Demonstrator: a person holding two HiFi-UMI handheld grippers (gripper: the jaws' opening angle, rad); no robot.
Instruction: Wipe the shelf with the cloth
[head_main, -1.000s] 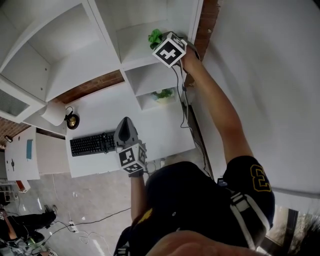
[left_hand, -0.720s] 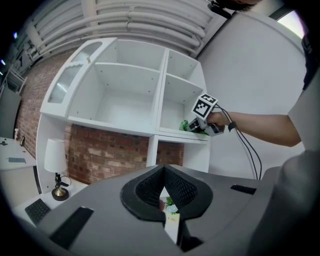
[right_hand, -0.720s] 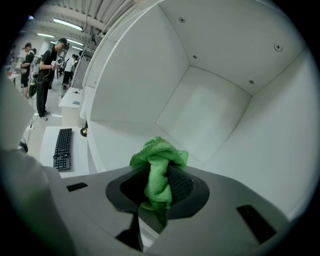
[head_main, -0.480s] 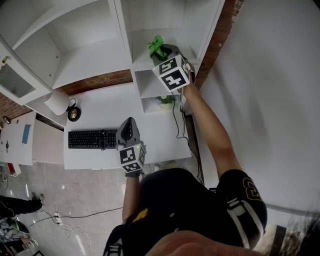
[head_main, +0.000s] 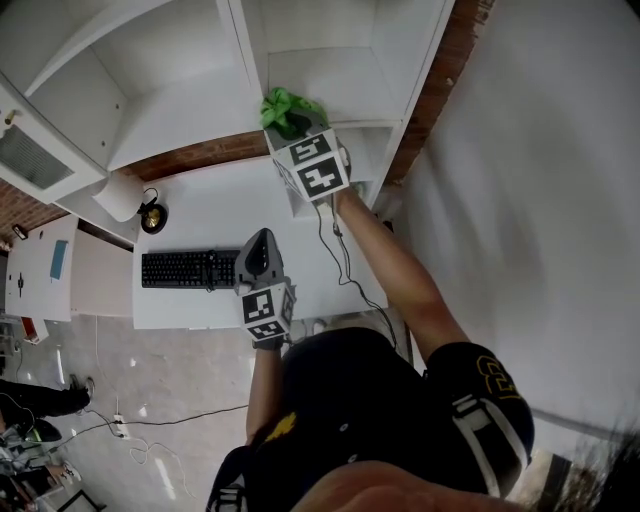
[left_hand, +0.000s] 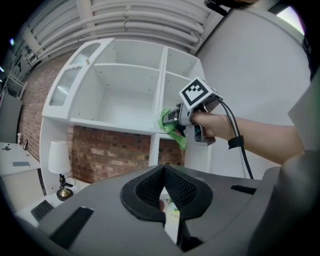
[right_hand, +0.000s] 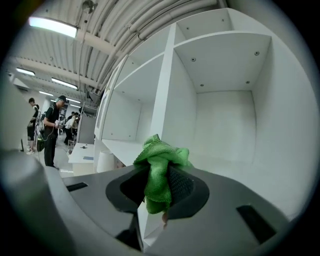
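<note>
Right tool (right_hand: 157, 182) clamps a bunched green cloth (right_hand: 159, 160) between its jaws, held up at the front edge of the white shelf (head_main: 340, 85) — just beside the upright divider. Left tool (left_hand: 164, 172) hangs lower above the worktop (head_main: 210, 215), jaws together on nothing, near a black keyboard (head_main: 190, 268). Yellow print on the person's shorts (head_main: 490, 375) is too cut off to read.

Left hand-held gripper (head_main: 257, 240), right hand-held gripper (head_main: 292, 128): dark grey, white marker cubes (head_main: 265, 312); black cable (left_hand: 246, 164); black shirt (head_main: 350, 400), yellow print.
</note>
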